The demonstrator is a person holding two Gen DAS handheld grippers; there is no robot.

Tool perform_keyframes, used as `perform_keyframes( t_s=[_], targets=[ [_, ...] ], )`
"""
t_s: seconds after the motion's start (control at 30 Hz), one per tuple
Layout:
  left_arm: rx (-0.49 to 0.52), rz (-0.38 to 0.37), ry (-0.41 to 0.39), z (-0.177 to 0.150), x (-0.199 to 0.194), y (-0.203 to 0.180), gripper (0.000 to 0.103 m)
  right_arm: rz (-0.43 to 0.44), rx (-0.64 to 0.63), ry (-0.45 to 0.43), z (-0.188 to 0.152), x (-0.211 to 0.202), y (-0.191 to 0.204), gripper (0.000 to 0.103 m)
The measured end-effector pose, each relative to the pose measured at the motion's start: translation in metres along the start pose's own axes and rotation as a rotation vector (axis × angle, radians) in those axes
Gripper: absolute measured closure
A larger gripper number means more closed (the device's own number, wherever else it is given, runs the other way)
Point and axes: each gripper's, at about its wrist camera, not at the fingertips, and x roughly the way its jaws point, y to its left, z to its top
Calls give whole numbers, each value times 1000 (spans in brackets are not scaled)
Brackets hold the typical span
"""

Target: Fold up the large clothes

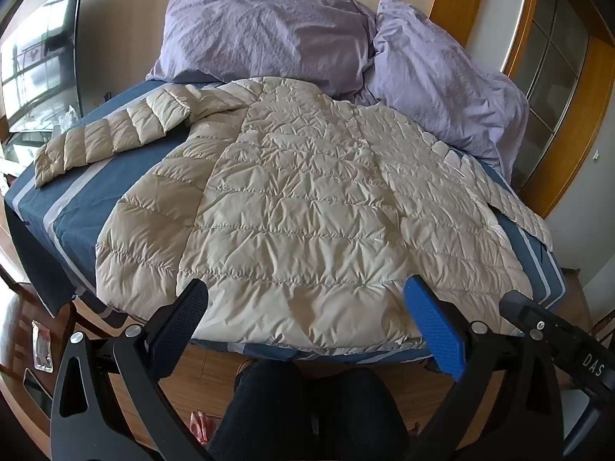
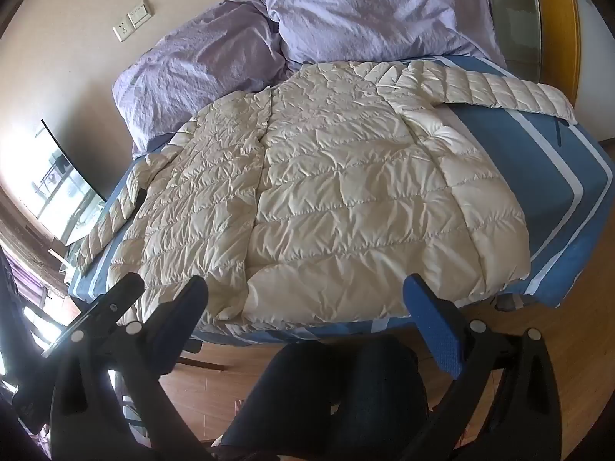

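Here we hold both claws spread wide and empty: the left gripper (image 1: 305, 320) and the right gripper (image 2: 305, 320) hang short of the hem, touching nothing. The cream down jacket (image 1: 300, 199) lies flat and back-up on the blue striped bedsheet (image 1: 73, 199), sleeves out to either side, its collar near the lilac pillows (image 1: 269, 27).

We judge the slick, puffy shell the chief risk: a shallow pinch could slip off, or catch only the top layer so the fold drags crooked.

The right sleeve (image 2: 496, 90) reaches close to the bed's edge and could slide off. The hem sits right at the near edge beside our knees (image 1: 307, 415); bare sheet flanks the jacket for folding inward.
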Motion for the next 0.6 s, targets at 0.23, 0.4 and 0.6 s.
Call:
perform_keyframes(
  t_s=[0.23, 0.4, 0.6],
  targets=[
    [-1, -2, 2, 0, 0, 0, 1, 0, 2, 3, 0, 0, -1, 2],
    [-2, -2, 0, 0, -1, 0, 1, -2, 1, 2, 0, 0, -1, 2],
    [-2, -2, 2, 0, 0, 0, 1, -3, 1, 2, 1, 0, -2, 2]
  ],
)
